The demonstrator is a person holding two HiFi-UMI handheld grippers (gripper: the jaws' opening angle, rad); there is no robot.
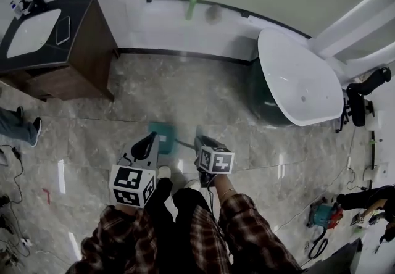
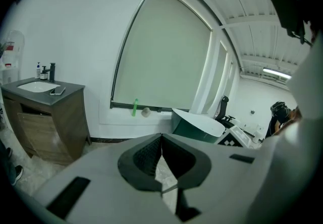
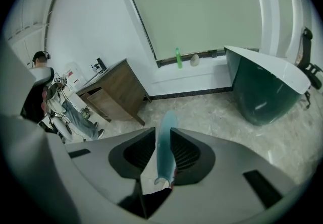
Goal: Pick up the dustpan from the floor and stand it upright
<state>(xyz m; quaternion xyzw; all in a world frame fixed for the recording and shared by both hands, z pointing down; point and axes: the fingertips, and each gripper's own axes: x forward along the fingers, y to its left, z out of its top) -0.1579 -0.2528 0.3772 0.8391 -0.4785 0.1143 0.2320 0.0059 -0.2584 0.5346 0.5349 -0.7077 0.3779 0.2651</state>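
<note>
Right gripper [image 3: 162, 134] clamps dustpan handle [image 3: 167, 119], bathtub [image 3: 262, 92] beyond.

Glossy stone floor [image 1: 185, 94], wooden vanity [image 1: 92, 50]

Holds left claw [image 2: 161, 136] pinched shut and empty, clamps right claw [image 3: 161, 140] on the teal dustpan handle [image 3: 166, 119]; carries both side by side, ahead of plaid-sleeved forearms [image 1: 247, 226].

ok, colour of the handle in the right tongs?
Teal: the slim plastic dustpan handle shows best in the right gripper view.
</note>
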